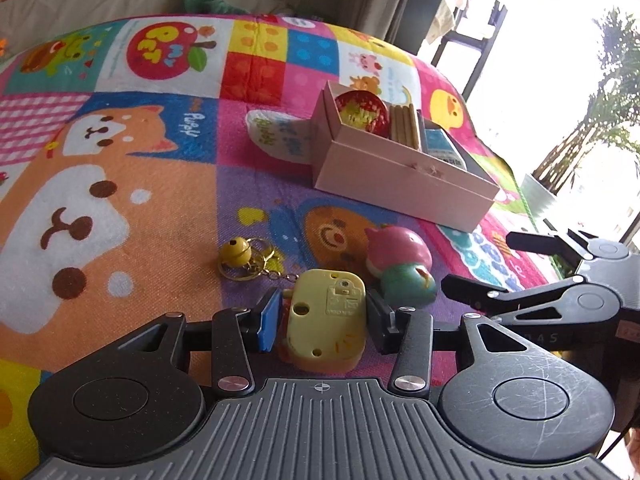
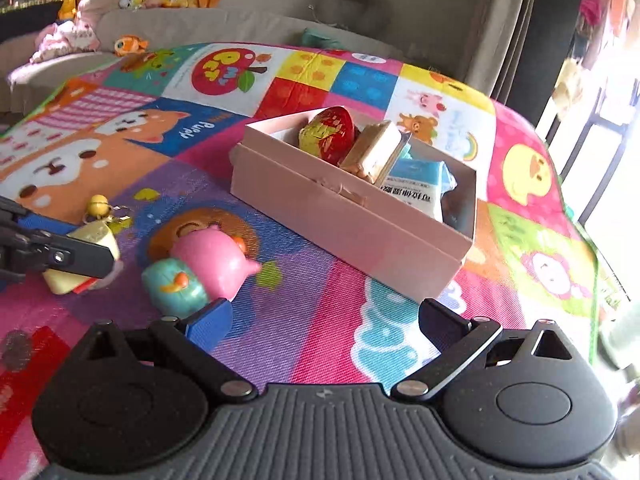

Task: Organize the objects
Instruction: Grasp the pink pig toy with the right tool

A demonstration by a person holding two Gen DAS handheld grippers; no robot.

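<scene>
My left gripper is shut on a yellow plastic toy with a key chain and a yellow bell, low over the colourful play mat. A pink squishy toy and a teal one lie just right of it. A pink box beyond holds a red-and-gold ball, a wooden block and a blue-white packet. My right gripper is open and empty, in front of the box, with the pink toy and teal toy at its left.
A beige sofa with plush toys stands behind the mat. A bright window with a dark frame is at the right. My left gripper's fingers show at the left edge of the right wrist view.
</scene>
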